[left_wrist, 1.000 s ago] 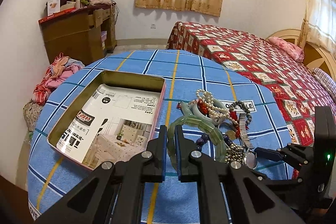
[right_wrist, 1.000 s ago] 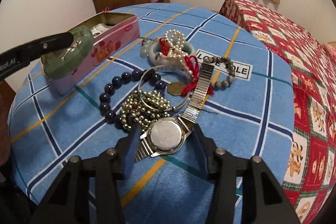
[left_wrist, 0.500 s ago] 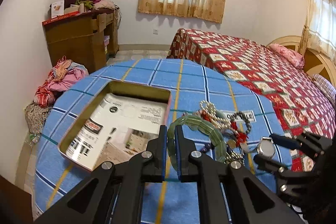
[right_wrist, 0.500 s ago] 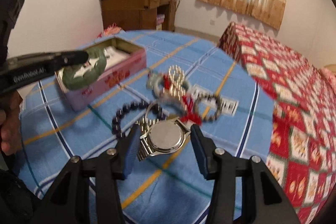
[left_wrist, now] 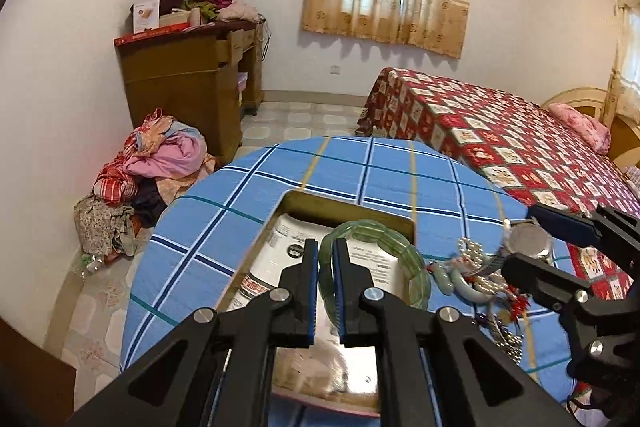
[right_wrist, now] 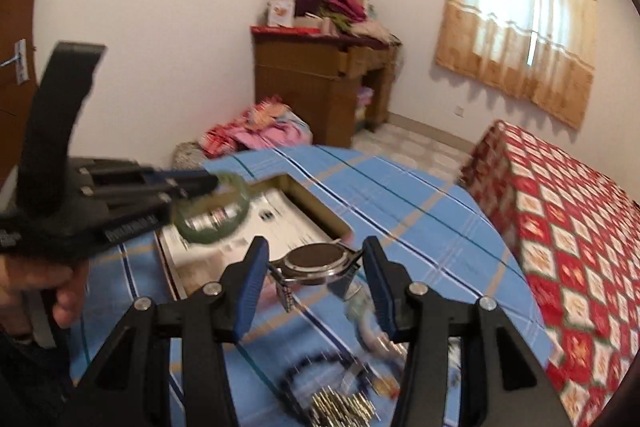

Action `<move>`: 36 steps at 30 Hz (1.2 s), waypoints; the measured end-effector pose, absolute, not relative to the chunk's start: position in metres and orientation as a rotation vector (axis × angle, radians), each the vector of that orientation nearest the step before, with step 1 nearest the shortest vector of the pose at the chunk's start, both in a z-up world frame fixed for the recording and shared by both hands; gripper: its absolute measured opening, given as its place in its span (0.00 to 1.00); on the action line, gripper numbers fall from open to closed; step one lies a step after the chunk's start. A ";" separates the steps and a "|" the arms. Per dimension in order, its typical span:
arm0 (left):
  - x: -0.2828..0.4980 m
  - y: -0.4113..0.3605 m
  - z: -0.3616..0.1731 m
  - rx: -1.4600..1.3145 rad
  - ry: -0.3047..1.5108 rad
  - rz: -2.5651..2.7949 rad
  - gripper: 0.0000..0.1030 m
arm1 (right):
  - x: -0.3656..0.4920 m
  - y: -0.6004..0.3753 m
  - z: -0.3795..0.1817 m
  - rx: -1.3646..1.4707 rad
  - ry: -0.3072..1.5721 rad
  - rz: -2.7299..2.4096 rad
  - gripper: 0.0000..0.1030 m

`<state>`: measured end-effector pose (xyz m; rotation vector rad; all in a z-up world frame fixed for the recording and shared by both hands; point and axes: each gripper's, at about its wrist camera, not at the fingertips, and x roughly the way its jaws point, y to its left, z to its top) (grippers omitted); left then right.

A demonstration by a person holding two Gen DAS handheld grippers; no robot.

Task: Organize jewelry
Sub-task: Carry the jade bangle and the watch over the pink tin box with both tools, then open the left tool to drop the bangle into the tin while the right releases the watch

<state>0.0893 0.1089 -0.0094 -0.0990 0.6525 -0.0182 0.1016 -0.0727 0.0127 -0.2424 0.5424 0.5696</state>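
Bangle (left_wrist: 376, 259) pinched in left gripper (left_wrist: 327, 251) above tin (left_wrist: 348, 201).

Your left gripper (left_wrist: 327, 259) holds the bangle (left_wrist: 404, 259) above the open tin (left_wrist: 352, 205), which sits on the round table (left_wrist: 240, 203). To the tin's right lies the jewelry pile (left_wrist: 476, 277), and above it your right gripper (right_wrist: 316, 267) holds the watch (right_wrist: 318, 261). Behind the table stands the dresser (left_wrist: 188, 83), clothes (left_wrist: 160, 159) heaped before it on the floor. The bed (left_wrist: 500, 147) lies right.
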 end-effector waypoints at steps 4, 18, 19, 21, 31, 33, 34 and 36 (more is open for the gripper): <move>0.105 0.120 -0.015 -0.101 0.669 0.015 0.06 | 0.121 -0.052 0.007 -0.212 0.539 0.636 0.49; 0.154 0.125 -0.058 -0.056 0.804 0.026 0.06 | 0.181 -0.038 -0.054 -0.245 0.681 0.588 0.49; 0.155 0.124 -0.060 -0.053 0.810 0.023 0.06 | 0.182 -0.038 -0.056 -0.252 0.691 0.584 0.50; 0.157 0.123 -0.063 -0.052 0.815 0.025 0.07 | 0.183 -0.038 -0.059 -0.261 0.699 0.576 0.50; 0.153 0.125 -0.065 -0.085 0.830 0.050 0.46 | 0.174 -0.050 -0.054 -0.246 0.694 0.542 0.68; 0.143 0.127 -0.060 -0.103 0.807 0.057 0.55 | 0.169 -0.064 -0.052 -0.234 0.700 0.528 0.68; 0.138 0.126 -0.058 -0.104 0.798 0.066 0.57 | 0.166 -0.072 -0.050 -0.224 0.700 0.517 0.68; 0.129 0.123 -0.054 -0.115 0.777 0.061 0.59 | 0.157 -0.093 -0.047 -0.197 0.705 0.491 0.69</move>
